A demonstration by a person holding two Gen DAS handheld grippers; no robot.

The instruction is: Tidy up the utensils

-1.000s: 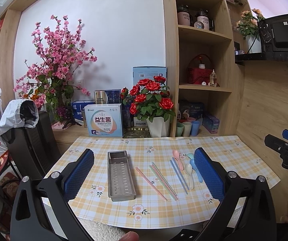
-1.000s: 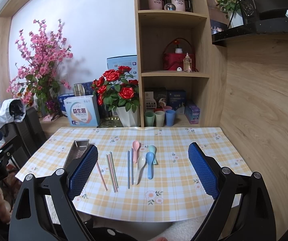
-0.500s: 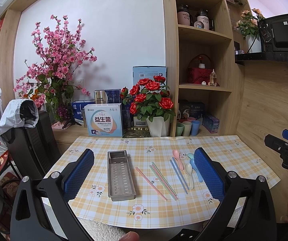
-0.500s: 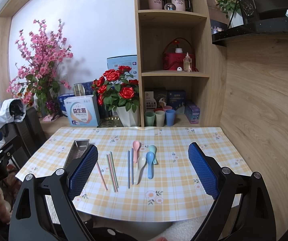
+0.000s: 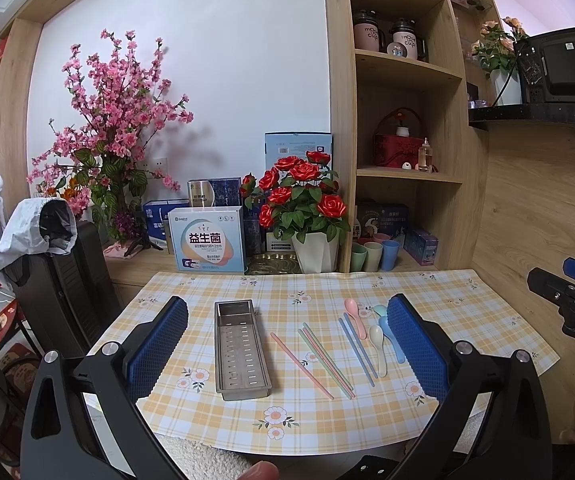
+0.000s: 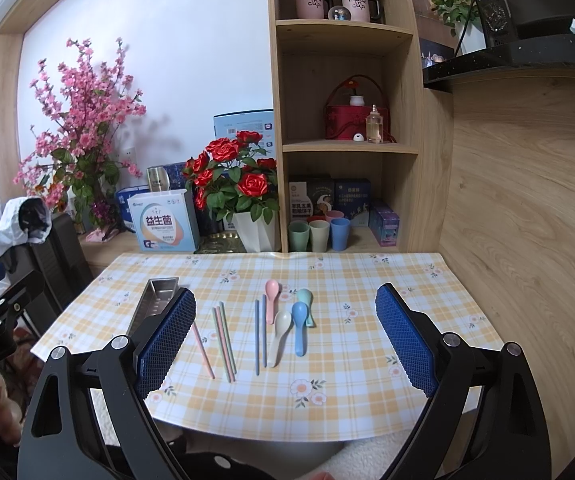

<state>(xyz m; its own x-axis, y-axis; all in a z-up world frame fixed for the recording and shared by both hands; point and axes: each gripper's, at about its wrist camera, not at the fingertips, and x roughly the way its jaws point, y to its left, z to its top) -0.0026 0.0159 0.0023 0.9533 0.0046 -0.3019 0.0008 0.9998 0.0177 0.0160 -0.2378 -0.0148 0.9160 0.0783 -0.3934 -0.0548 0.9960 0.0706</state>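
Observation:
A perforated steel tray [image 5: 241, 350] lies empty on the checked tablecloth [image 5: 287, 420], left of the utensils; it also shows in the right wrist view [image 6: 155, 300]. Right of it lie a pink chopstick [image 5: 301, 365], green and pink chopsticks [image 5: 325, 362], blue chopsticks [image 5: 357, 352], and pink [image 5: 354, 316], white [image 5: 378, 344], blue [image 5: 391, 338] and green spoons [image 6: 305, 304]. My left gripper [image 5: 287, 344] is open and empty, held before the table's near edge. My right gripper [image 6: 285, 336] is also open and empty, facing the spoons [image 6: 287, 326] and chopsticks [image 6: 223, 340].
A rose pot [image 5: 313, 252], a product box [image 5: 207, 240], three cups [image 5: 373, 256] and a shelf unit [image 5: 403, 120] stand behind the table. A wooden wall [image 6: 527, 220] borders the right. A black chair [image 5: 63, 280] stands at the left.

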